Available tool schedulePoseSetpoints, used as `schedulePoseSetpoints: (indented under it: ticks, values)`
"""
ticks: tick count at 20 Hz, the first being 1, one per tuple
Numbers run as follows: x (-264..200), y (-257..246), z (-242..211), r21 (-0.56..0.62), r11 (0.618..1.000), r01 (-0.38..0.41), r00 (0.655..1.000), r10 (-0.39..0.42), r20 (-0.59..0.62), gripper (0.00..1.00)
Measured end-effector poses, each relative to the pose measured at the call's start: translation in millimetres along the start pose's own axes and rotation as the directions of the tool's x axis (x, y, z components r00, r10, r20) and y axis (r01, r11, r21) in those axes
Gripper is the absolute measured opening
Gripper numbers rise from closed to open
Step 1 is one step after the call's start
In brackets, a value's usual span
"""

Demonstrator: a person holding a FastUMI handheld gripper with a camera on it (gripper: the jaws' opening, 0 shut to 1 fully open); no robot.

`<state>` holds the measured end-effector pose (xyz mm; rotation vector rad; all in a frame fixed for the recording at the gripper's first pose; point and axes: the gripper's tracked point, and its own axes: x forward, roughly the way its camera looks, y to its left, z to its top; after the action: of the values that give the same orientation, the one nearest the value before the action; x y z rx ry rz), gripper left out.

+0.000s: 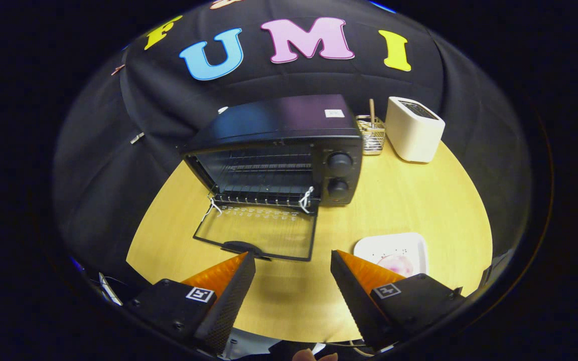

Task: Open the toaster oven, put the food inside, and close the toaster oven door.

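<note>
A black toaster oven point(289, 150) stands at the back of the round wooden table point(419, 200). Its glass door point(261, 233) hangs fully open, lying flat toward me, with its handle point(241, 247) just ahead of my left finger. Inside, the wire rack point(264, 178) is bare. A white plate point(394, 250) holding a pinkish piece of food point(397, 263) lies just beyond my right finger, partly hidden by it. My gripper point(293, 263) is open, with nothing between its fingers, hovering over the table in front of the door.
A white pop-up toaster point(413, 129) stands behind the oven to the right. A small wire holder point(371, 133) with a wooden stick sits between the two appliances. Two knobs point(339, 173) are on the oven's right panel. Bare table lies right of the oven.
</note>
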<state>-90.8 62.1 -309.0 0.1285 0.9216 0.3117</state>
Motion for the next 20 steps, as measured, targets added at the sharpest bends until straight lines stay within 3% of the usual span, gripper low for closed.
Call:
schedulePoseSetpoints:
  ticks: [9, 17, 19, 20]
  values:
    - [-9, -149, -28, -0.032, 0.996, 0.078, 0.982, -0.083, -0.172, 0.99]
    - [38, -227, -62, 0.006, 0.993, 0.115, 0.930, -0.106, -0.352, 0.99]
    - [51, -229, -69, 0.010, 0.996, 0.093, 0.917, -0.081, -0.391, 0.96]
    - [57, -231, -73, 0.013, 0.996, 0.090, 0.907, -0.076, -0.415, 0.86]
